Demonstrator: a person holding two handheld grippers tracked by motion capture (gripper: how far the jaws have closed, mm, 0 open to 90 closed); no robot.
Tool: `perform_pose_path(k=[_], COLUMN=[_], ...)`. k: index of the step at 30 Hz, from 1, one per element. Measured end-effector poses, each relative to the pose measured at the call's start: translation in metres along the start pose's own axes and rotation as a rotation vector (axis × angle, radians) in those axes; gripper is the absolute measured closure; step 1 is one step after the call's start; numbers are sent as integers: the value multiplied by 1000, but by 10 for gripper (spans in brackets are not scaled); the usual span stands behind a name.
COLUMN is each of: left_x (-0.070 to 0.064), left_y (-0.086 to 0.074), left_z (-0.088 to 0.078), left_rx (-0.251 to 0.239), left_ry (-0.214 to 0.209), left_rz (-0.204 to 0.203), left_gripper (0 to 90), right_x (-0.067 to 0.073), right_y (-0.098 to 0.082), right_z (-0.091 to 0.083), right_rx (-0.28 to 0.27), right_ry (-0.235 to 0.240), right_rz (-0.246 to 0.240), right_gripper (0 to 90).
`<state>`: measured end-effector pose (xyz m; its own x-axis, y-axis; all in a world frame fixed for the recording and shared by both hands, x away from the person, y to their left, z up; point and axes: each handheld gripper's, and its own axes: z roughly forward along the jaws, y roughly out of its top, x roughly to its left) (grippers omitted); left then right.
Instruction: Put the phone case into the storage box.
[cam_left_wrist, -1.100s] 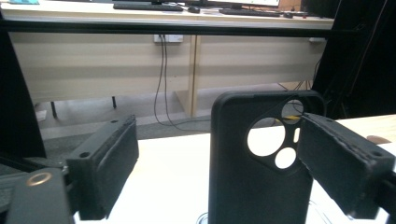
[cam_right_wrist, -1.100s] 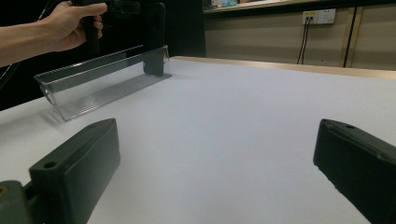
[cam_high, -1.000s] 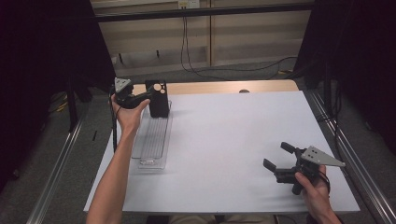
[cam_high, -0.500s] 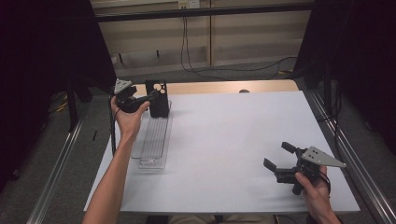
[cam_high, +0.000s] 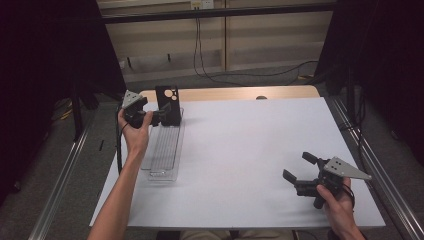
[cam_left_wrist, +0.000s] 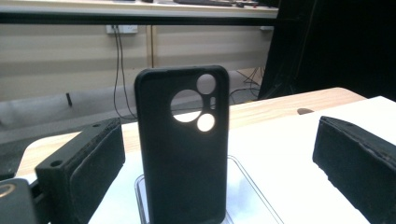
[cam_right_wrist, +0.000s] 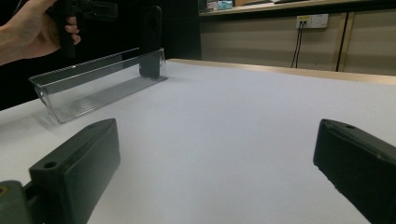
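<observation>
Matte black phone case (cam_left_wrist: 182, 149) upright in ribbed, seemingly clear-plastic tray (cam_high: 167, 150)

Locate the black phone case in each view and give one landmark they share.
High view: black phone case upper left, upright at the far end of the clear tray.
Left gripper view: centre, between the jaws.
Right gripper view: upper left.
Shared landmark: the clear tray.

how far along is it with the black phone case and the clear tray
Looks done: the black phone case with round camera cutouts stands upright at the far end of the clear plastic tray. In hand: nothing; the left gripper has just been opening its jaws, which flank the case without pressing it. The right gripper rests open on the white table. Left: probably just drawing the left gripper clear.
</observation>
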<state>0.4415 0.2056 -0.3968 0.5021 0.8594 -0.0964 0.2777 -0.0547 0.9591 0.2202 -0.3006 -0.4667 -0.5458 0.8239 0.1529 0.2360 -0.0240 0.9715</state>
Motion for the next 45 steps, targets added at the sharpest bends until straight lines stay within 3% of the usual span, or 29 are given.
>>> perform_pose_path(k=[8, 15, 22, 26, 37, 45], left_x=[-5, -9, -14, -15, -25, -32], left_y=[-5, -10, -14, -16, -20, -25], left_z=[-10, -24, -38, -44, -60, -73], left_rx=[-12, -18, -44, -38, -62, -73], left_ry=[-29, -31, -29, -26, -56, -52], left_rz=[-11, 5, -7, 15, 23, 30], left_gripper=[28, 39, 41, 44, 48, 48], right_x=[0, 0, 0, 0, 1, 0], right_y=[0, 1, 1, 1, 1, 1], right_z=[0, -1, -1, -1, -2, -2], right_rx=[-2, -6, -7, -7, -5, -8], right_ry=[-1, -9, -14, -16, -15, -20], right_rz=[3, 7, 5, 4, 4, 3], right_gripper=[3, 4, 4, 4, 4, 4])
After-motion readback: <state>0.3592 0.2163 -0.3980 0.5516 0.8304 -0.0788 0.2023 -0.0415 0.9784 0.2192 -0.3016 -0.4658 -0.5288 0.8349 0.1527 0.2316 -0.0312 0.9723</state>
